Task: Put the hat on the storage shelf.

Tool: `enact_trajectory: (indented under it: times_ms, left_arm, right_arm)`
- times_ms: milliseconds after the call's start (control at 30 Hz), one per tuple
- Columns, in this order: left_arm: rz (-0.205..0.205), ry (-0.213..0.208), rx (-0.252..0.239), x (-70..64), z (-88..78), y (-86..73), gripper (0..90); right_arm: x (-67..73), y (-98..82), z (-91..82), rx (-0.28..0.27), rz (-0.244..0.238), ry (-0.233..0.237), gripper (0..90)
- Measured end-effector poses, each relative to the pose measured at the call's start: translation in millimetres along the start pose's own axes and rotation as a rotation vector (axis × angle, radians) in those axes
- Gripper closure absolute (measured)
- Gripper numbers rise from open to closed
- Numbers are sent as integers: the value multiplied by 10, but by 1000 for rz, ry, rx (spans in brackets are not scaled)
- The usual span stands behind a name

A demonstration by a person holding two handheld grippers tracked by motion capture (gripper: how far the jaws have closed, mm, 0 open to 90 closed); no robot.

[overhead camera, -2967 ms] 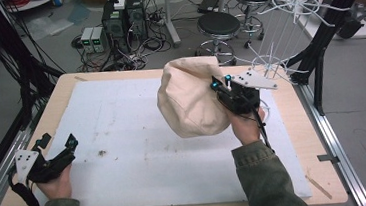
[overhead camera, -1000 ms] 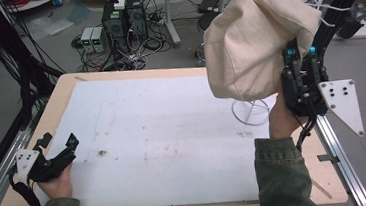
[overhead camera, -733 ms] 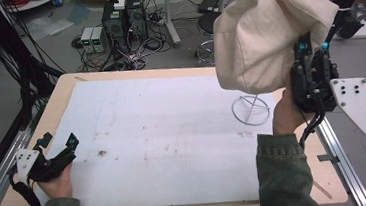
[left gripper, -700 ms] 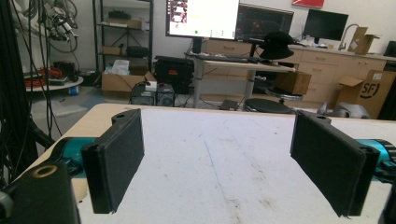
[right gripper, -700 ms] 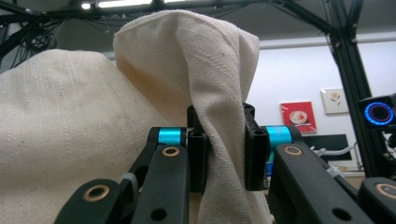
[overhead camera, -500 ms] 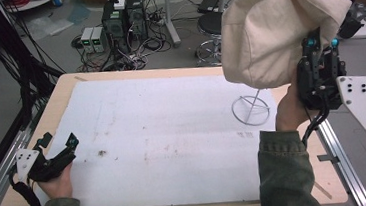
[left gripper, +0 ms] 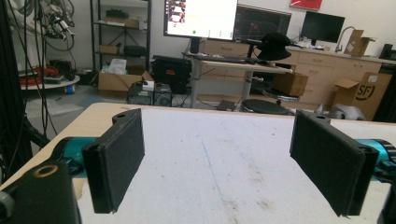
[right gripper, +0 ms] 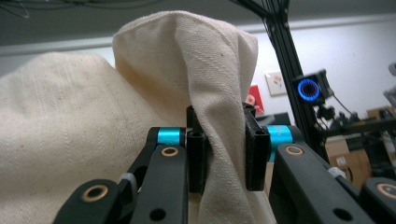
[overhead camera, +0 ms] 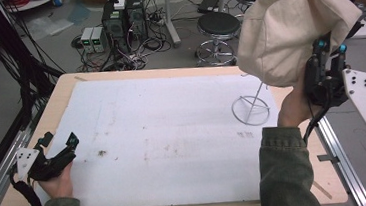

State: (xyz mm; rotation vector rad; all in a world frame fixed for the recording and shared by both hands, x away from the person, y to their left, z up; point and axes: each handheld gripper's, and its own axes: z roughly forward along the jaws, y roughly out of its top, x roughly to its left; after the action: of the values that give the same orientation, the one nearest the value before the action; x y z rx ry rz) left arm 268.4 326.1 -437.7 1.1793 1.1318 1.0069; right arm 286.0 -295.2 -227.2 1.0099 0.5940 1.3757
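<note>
A cream cloth bag [overhead camera: 292,25] hangs high over the table's far right corner, covering the top of a white wire stand whose ring base [overhead camera: 251,110] rests on the white mat. My right gripper [overhead camera: 328,50] is shut on a fold of the bag [right gripper: 224,154], and the cloth is bunched between its two black jaws. At the near left corner my left gripper [overhead camera: 59,144] rests low on the table. Its pads [left gripper: 119,158] stand wide apart with nothing between them.
A white mat [overhead camera: 163,135] covers most of the wooden table [overhead camera: 69,85]. Beyond the far edge are a round stool [overhead camera: 219,27], computer boxes [overhead camera: 123,13] and cables on the floor. A metal rail [overhead camera: 339,159] runs along the right edge.
My right hand has carried the bag up from the table and then further right, exposing the stand's ring base. The left gripper has stayed put.
</note>
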Motion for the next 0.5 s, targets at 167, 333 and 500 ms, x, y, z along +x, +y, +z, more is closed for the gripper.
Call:
enact_trajectory:
  times_ms: [167, 333, 500]
  left_arm:
    - [0, 0, 0, -1, -3, 1, 180]
    - [-2, 0, 2, -5, -3, 1, 181]
    - [0, 1, 2, -4, -6, 2, 181]
  right_arm:
    - [3, -151, -82, 40, -5, -18, 746]
    - [31, -234, -168, 53, -20, -10, 736]
    - [42, -297, -234, 69, -27, -1, 732]
